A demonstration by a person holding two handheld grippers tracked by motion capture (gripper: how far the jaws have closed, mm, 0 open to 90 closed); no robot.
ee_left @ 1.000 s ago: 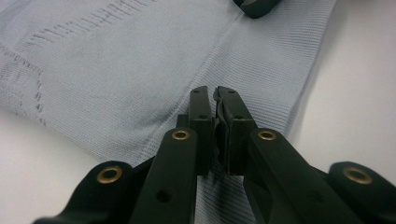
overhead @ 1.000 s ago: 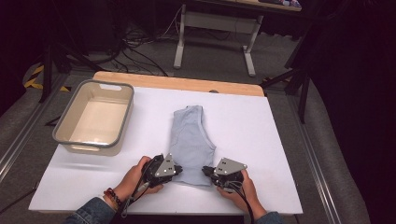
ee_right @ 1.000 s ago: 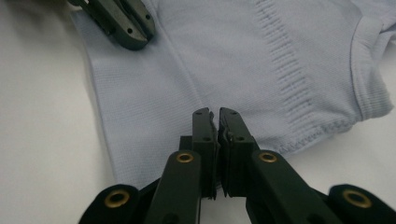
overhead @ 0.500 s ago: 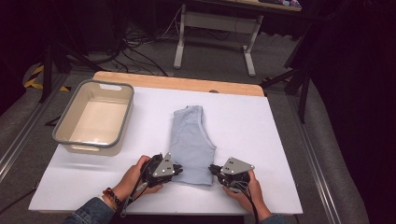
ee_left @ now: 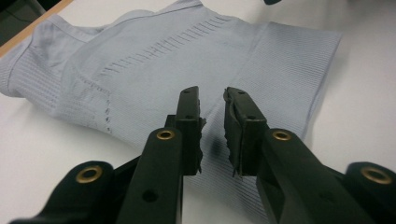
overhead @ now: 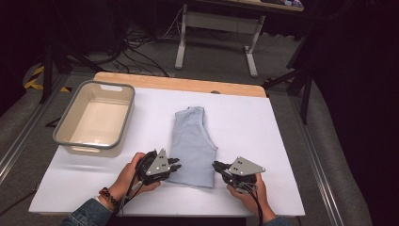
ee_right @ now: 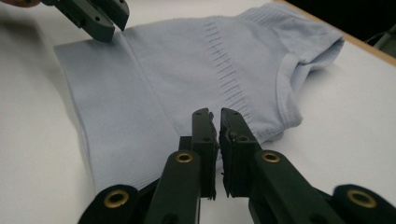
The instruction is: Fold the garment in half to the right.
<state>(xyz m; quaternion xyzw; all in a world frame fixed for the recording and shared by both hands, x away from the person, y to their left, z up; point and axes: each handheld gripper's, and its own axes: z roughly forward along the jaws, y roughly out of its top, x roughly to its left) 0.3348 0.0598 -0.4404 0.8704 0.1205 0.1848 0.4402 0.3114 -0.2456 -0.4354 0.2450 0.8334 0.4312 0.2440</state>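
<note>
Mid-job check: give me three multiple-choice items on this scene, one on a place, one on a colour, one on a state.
1. Where does the tub stand relative to the folded garment?
A. to its left, at the table's left side
B. on top of it
C. to its right

2. What colour is the garment?
A. red
B. pale blue
C. black

3. How does the left gripper stand?
A. clamped on the tub's rim
B. lifted high above the table
C. jaws parted over the garment's edge, gripping nothing

Answers: 1 A, the high view shows the tub left of the garment. 2 B, pale blue in every view. 3 C, the left gripper view shows a gap, jaws having just been opening.
</note>
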